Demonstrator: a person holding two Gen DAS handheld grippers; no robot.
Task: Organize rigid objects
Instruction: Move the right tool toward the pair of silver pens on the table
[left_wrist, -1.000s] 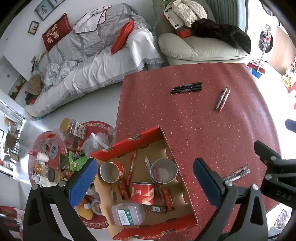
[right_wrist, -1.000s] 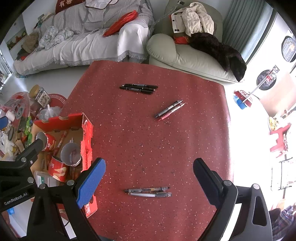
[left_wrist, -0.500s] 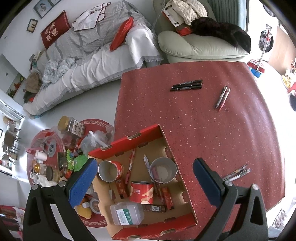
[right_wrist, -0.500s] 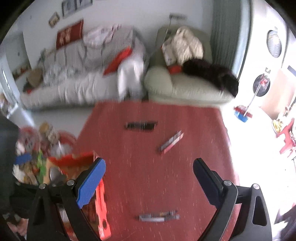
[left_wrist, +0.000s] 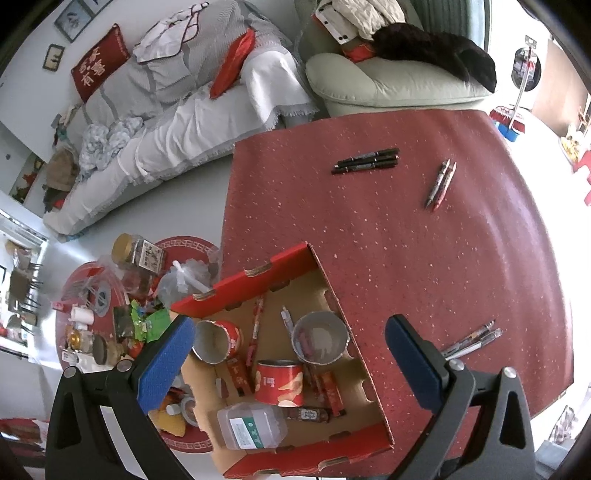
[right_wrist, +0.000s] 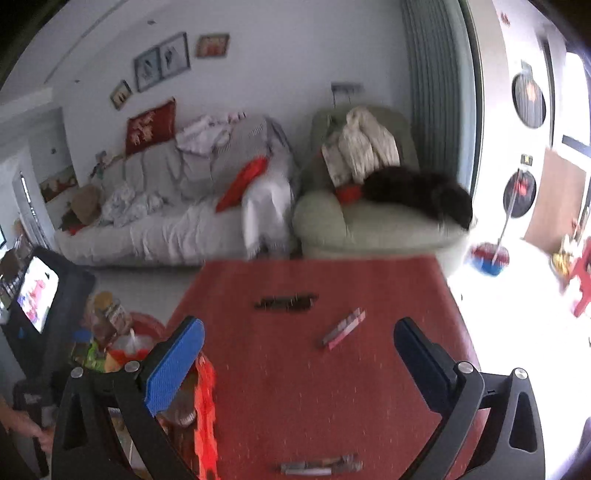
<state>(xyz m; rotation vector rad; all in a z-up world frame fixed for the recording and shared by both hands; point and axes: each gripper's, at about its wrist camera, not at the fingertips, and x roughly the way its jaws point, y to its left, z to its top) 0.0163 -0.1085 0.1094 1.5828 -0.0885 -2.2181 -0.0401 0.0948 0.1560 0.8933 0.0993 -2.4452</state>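
You lifted your right gripper (right_wrist: 297, 363), empty jaws just opened wider, off the clear pens (right_wrist: 319, 468) lying on the red counter (right_wrist: 332, 387); left gripper (left_wrist: 290, 363) hung wide over the red cardboard box (left_wrist: 258, 271)

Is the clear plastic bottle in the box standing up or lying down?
Lying down. The bottle rests on its side on the floor of the box, label facing up, just below the red can.

Table cover (left_wrist: 424, 258) matt red w/ speckles; box (left_wrist: 347, 448) cardboard, glossy red outside; bottle (left_wrist: 255, 430) clear plastic.
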